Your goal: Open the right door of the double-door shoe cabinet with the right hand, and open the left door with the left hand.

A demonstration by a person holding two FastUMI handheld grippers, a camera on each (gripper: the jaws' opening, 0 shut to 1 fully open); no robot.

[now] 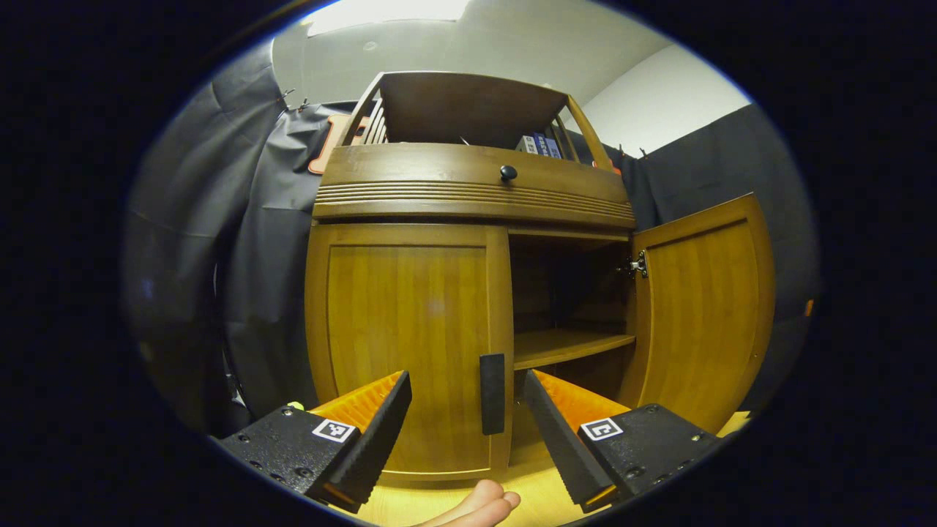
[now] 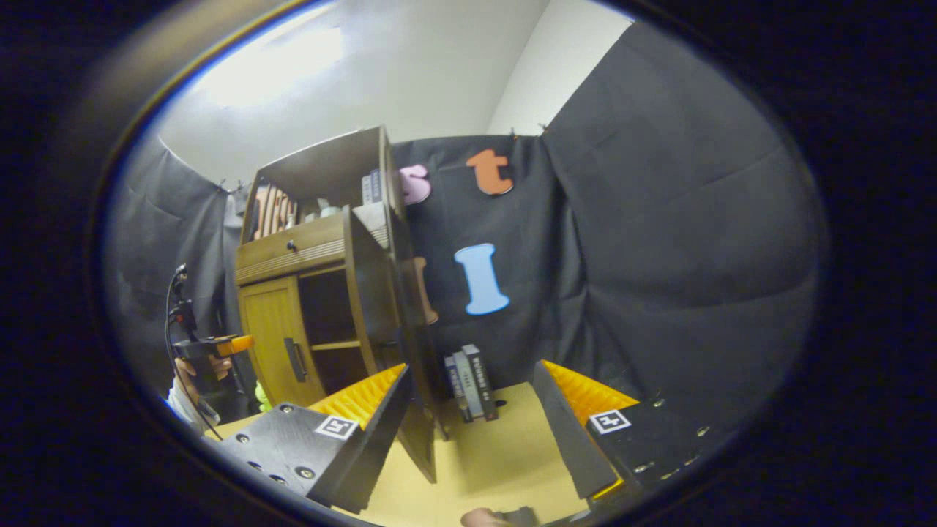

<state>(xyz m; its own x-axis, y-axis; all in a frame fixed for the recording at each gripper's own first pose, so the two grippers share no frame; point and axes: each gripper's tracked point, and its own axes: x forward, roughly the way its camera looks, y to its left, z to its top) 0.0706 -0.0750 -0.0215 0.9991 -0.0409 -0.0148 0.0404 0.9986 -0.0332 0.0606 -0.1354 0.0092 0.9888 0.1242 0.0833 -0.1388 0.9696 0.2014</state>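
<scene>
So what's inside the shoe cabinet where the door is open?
Behind the open right door there's one bare wooden shelf and dark space. The shut left door hides the other half.

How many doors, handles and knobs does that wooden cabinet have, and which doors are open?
Doors: 2, the left door shut, the right door open.
Door handles seen: 1, the black handle on the left door.
Drawer knobs: 1, the knob.
Total: 4.

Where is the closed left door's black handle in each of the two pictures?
Left gripper view: the black handle stands low at centre, between the left gripper's open fingers.
Right gripper view: it is small, at lower left on the closed door.
Shared landmark: the drawer knob above the doors.
</scene>
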